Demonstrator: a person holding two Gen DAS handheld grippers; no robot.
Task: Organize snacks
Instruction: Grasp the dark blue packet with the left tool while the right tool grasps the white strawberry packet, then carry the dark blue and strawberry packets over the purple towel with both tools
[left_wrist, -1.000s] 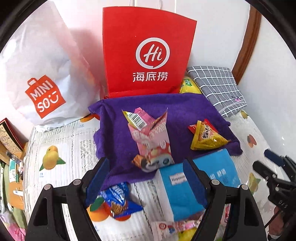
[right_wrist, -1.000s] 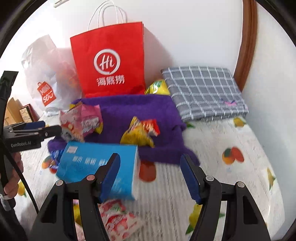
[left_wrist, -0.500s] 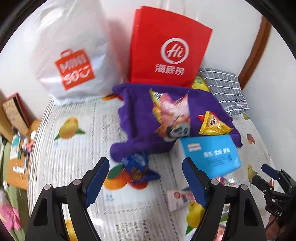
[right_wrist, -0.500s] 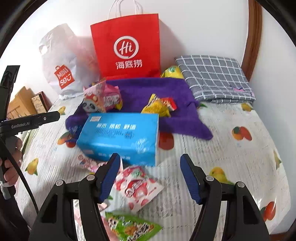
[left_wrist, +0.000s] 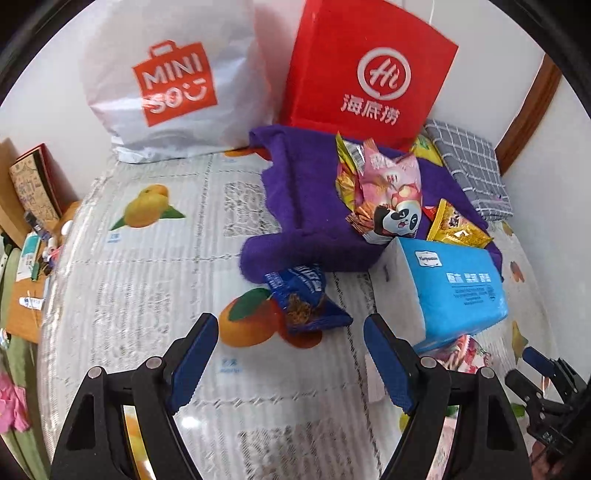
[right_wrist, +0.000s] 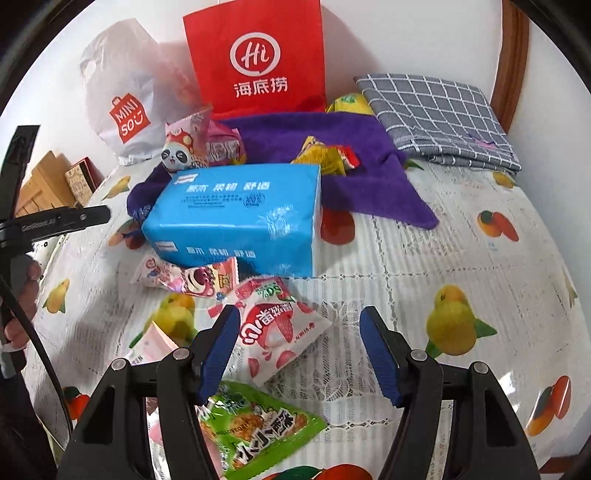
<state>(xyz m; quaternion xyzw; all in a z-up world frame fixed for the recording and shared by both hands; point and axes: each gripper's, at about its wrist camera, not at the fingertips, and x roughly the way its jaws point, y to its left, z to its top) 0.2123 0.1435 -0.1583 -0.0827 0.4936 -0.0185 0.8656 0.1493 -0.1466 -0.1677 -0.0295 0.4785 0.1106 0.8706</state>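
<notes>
Both grippers had dropped lower and drawn back from the purple towel since the earlier frames, so snacks at the near edge came into sight.

From the left wrist, the left gripper (left_wrist: 290, 349) hung with its jaws wide and nothing between them, above the fruit-print tablecloth (left_wrist: 147, 277). A dark blue snack packet (left_wrist: 304, 299) lay just beyond its fingertips, at the near edge of the purple towel (left_wrist: 306, 206). On the towel sat a pink panda packet (left_wrist: 393, 199) and a yellow packet (left_wrist: 456, 227), with the blue tissue pack (left_wrist: 456, 291) in front of them. A white Miniso bag (left_wrist: 170, 81) and a red paper bag (left_wrist: 369, 74) stood against the wall.

From the right wrist, the right gripper (right_wrist: 297, 349) also stood wide, gripping nothing. A white strawberry packet (right_wrist: 280, 325) lay between its fingers on the cloth, not pinched; a green snack packet (right_wrist: 255, 428) lay nearer, and a pink bear packet (right_wrist: 184, 277) rested against the tissue pack. A grey checked cloth (right_wrist: 439, 118) lay folded at the back right.
</notes>
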